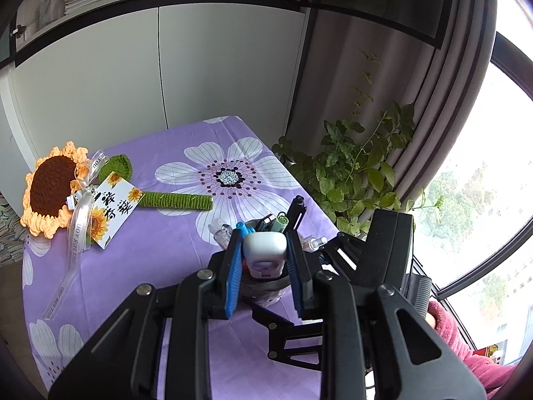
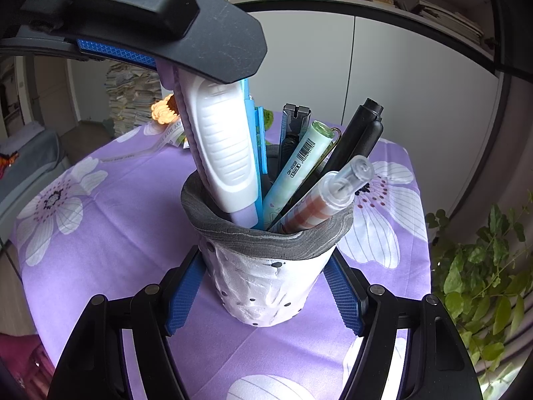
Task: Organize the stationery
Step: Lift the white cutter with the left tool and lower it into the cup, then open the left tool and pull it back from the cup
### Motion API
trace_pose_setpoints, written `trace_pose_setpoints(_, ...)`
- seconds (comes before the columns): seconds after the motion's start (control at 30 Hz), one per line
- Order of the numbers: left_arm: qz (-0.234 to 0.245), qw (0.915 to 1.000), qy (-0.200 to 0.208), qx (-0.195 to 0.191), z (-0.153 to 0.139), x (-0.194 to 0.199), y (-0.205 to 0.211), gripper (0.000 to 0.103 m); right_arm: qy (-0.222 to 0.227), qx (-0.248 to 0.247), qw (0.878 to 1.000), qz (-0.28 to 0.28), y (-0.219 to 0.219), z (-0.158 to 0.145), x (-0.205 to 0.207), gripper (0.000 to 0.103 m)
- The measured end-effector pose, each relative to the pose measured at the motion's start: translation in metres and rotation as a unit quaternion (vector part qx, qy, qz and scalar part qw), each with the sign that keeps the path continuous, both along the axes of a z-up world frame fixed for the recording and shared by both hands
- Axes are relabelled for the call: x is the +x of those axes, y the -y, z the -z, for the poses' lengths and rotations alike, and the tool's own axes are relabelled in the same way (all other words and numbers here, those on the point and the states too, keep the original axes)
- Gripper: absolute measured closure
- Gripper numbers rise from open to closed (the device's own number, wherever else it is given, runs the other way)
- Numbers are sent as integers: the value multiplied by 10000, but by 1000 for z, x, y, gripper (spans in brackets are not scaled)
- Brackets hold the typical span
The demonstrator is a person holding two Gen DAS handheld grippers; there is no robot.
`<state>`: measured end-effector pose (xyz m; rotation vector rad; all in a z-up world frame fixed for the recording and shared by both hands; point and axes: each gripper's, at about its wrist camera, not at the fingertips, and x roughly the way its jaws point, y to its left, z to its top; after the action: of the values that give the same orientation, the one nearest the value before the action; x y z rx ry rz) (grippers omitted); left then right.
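Purple floral tablecloth [image 2: 110, 233] covered the table, with white cupboards behind.

Right gripper [image 2: 265, 295] was clamped on the lower wall of the white pen cup [image 2: 263, 286], which stood upright near the table's near edge. Left gripper [image 1: 265, 260] held a white-and-lilac correction tape [image 2: 223, 153] by its upper end, its lower end inside the cup. A green highlighter [image 2: 296, 170], black pen [image 2: 356, 140] and clear-capped pen [image 2: 333, 193] leaned in the cup. A crocheted sunflower [image 1: 50, 186] lay far left.

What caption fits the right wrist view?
Right gripper steadies the cup while the left gripper lowers a white tool in.
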<state>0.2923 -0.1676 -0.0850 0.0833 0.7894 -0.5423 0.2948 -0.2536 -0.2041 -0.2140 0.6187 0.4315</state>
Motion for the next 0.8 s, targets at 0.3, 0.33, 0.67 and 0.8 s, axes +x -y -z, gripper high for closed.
trace_pose_setpoints(0.3, -38, 10000, 14, -64, -3, 0, -3, 78, -14, 20, 10000, -4, 1, 0, 1, 30)
trace_pose_setpoints(0.33, -40, 10000, 31, -65, -4, -1, -3, 78, -16, 19, 10000, -5, 0, 0, 0, 30)
trace_pose_setpoints(0.67, -156, 9997, 72, -156, -7, -3, -13, 73, -16, 15, 10000, -3, 0, 0, 0, 30)
trace_pose_setpoints(0.8, -281, 9992, 285, -35, -8, -9, -17, 69, -16, 15, 10000, -3, 0, 0, 0, 30)
